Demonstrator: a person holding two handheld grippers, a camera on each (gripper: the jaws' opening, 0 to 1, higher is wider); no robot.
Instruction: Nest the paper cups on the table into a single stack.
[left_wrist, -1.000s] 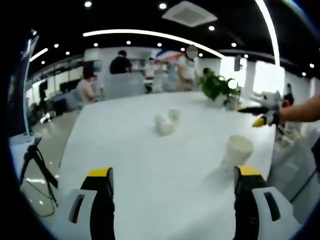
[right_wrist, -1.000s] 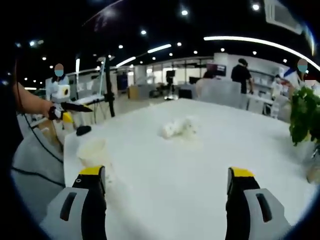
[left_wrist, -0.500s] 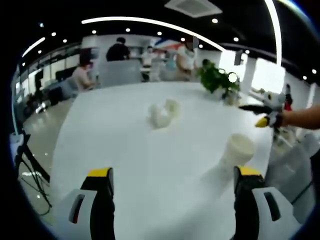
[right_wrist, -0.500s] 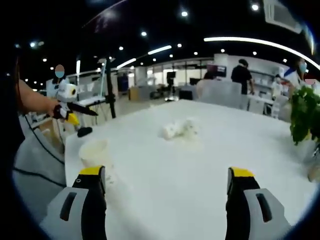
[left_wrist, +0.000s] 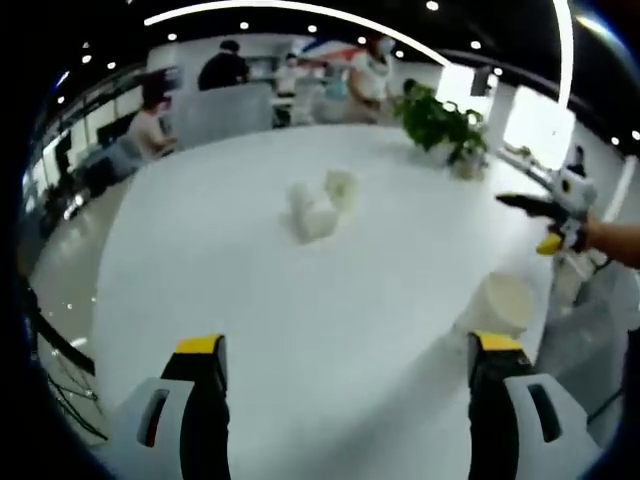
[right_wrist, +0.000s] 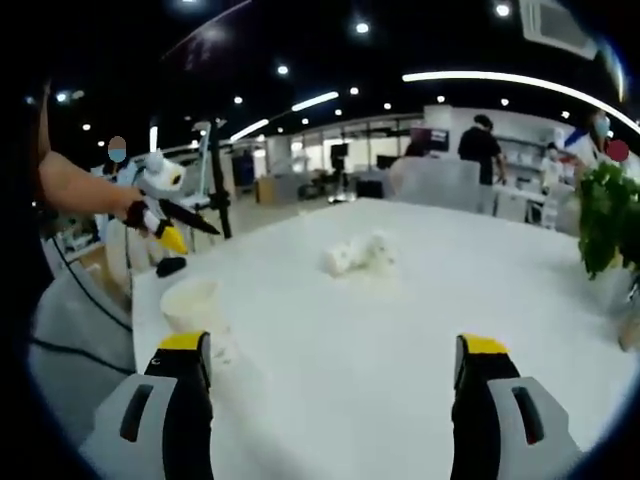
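Cups (left_wrist: 322, 208) lie tipped mid-table, one cup (left_wrist: 500, 303) near the edge; both grippers, jaws wide and empty, could knock it off.

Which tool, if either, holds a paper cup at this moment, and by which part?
Neither. The left tool and right tool are both open and empty; the near cup stands free on the table.
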